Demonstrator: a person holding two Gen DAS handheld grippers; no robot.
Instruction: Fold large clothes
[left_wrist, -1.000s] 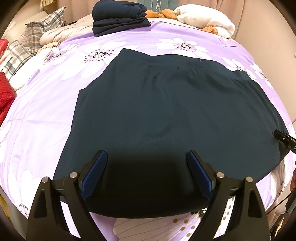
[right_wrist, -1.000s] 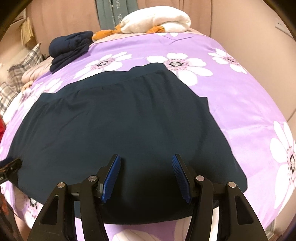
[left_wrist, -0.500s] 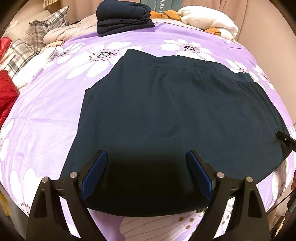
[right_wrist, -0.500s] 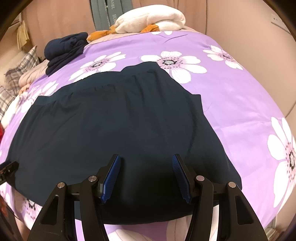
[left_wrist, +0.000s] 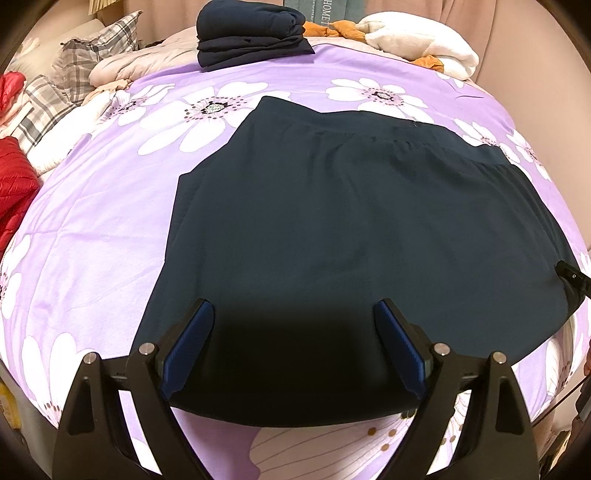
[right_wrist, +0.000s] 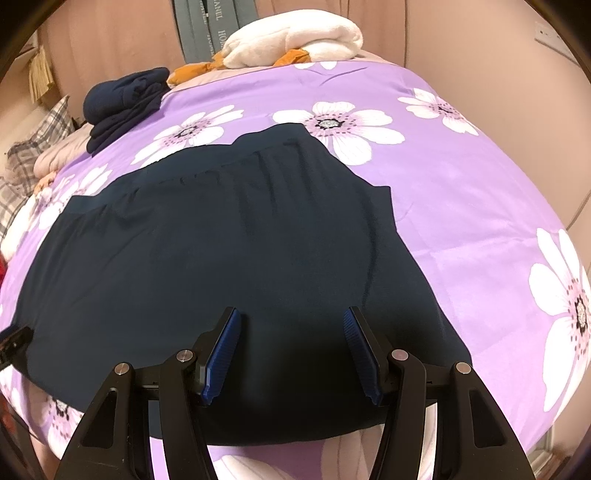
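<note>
A large dark navy skirt (left_wrist: 351, 229) lies spread flat on the purple flowered bedspread (left_wrist: 110, 229), waistband at the far side, hem at the near edge. It also shows in the right wrist view (right_wrist: 229, 251). My left gripper (left_wrist: 293, 332) is open and empty, hovering over the hem's left part. My right gripper (right_wrist: 291, 332) is open and empty over the hem's right part. The tip of the right gripper (left_wrist: 572, 277) shows at the left wrist view's right edge; the left gripper's tip (right_wrist: 14, 341) shows at the right wrist view's left edge.
A folded stack of dark navy clothes (left_wrist: 251, 33) sits at the far side of the bed, also in the right wrist view (right_wrist: 125, 99). White and orange fabric (left_wrist: 417, 40) lies beside it. Plaid pillows (left_wrist: 74, 77) and red fabric (left_wrist: 14, 188) lie at the left.
Both grippers have drifted slightly toward the skirt and tilted; the left view shifted left, showing more bedspread. Both jaws stayed open. The skirt has not moved.
</note>
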